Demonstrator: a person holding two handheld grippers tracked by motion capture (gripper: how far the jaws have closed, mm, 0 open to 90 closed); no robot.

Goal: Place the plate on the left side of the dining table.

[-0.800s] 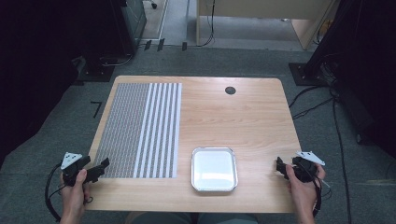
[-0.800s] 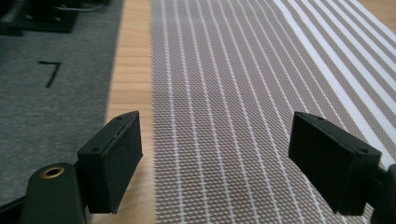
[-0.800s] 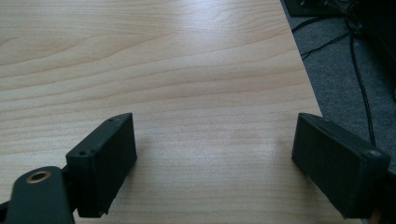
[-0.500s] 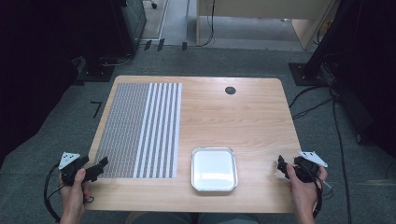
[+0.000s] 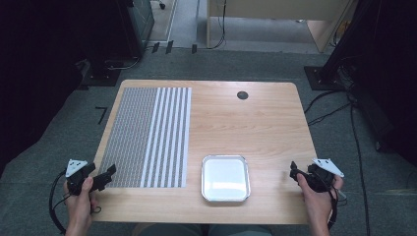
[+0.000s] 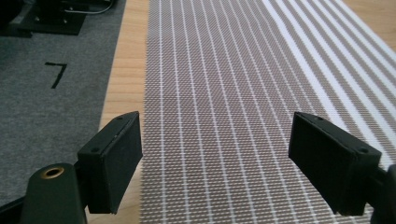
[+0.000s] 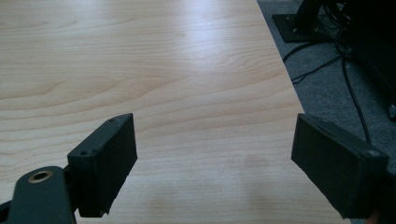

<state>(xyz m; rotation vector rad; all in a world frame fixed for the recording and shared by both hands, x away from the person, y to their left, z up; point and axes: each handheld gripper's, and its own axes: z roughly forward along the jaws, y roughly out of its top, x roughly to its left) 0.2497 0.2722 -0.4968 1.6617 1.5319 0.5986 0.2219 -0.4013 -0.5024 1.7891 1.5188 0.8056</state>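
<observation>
A grey-and-white striped woven placemat lies flat on the left half of the wooden table. A square silver tray with a white inside sits near the front edge, at the middle. My left gripper hovers at the mat's front left corner, held in a hand, jaws wide apart and empty. In the left gripper view the mat stretches ahead between the open jaws. My right gripper is at the table's front right corner, open and empty, over bare wood.
A small round black grommet sits in the tabletop at the back. Grey carpet with cables surrounds the table. Dark equipment stands at the back left and right. A black mark is taped on the floor left of the table.
Both hands have drifted slightly with their grippers; the left one sits a touch lower. The mat and the tray have not moved.
</observation>
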